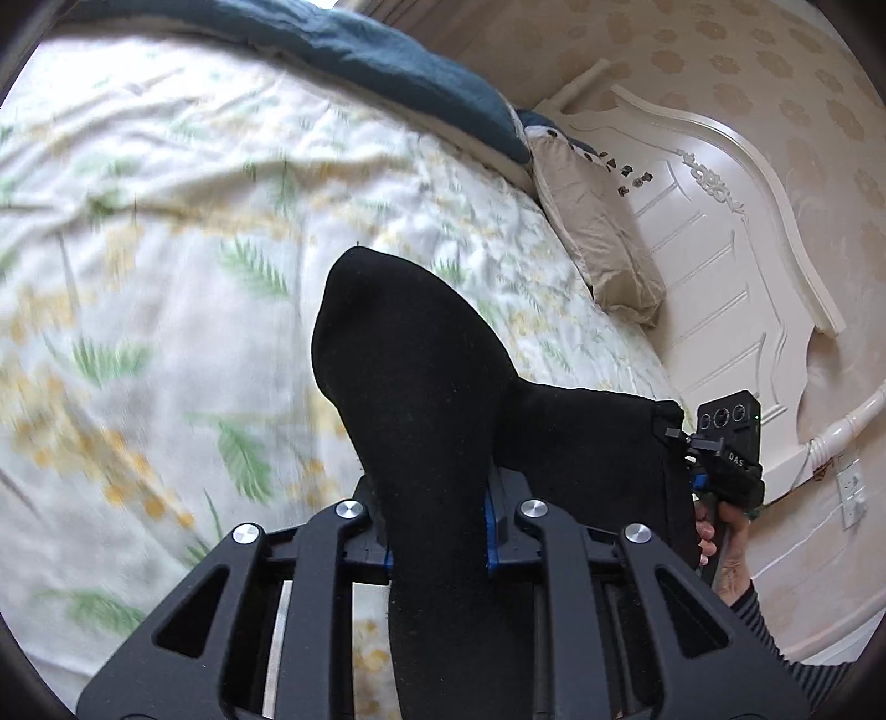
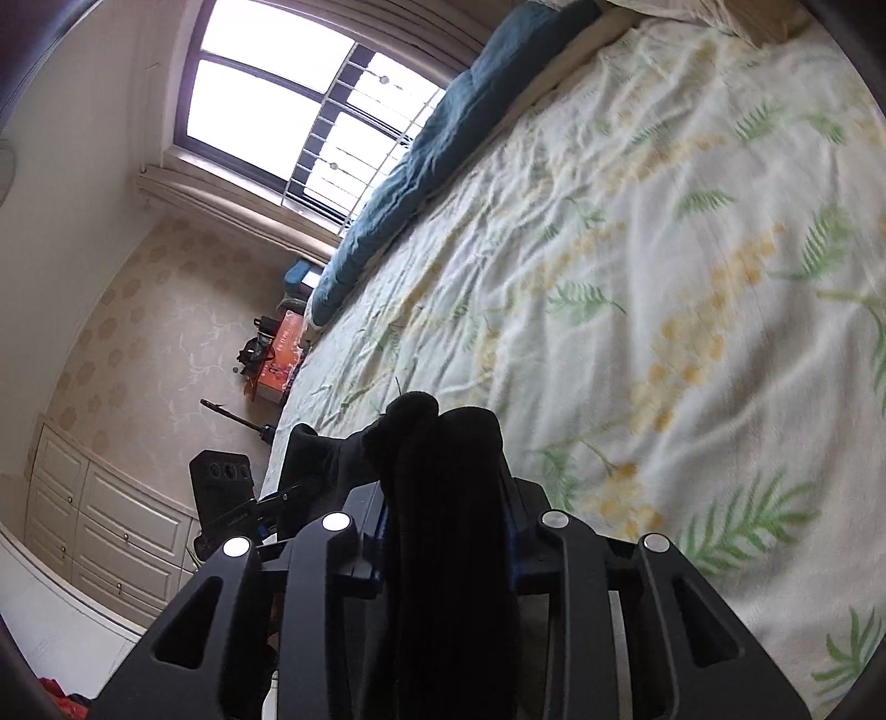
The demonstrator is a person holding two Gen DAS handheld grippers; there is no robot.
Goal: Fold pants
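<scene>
The black pants (image 1: 421, 387) hang in the air above the bed, held by both grippers. My left gripper (image 1: 437, 531) is shut on one bunched edge of the pants, and the cloth covers its fingertips. The cloth stretches right to my right gripper (image 1: 703, 471), seen with the hand that holds it. In the right wrist view my right gripper (image 2: 448, 531) is shut on the black pants (image 2: 437, 471), which bulge over the jaws. The left gripper (image 2: 238, 498) shows at the left there.
The bed has a floral sheet (image 1: 166, 249) with green leaves. A dark teal blanket (image 1: 387, 50) lies along its far side. A beige pillow (image 1: 598, 232) leans by the white headboard (image 1: 720, 249). A window (image 2: 288, 99) and white drawers (image 2: 111, 526) stand beyond the bed.
</scene>
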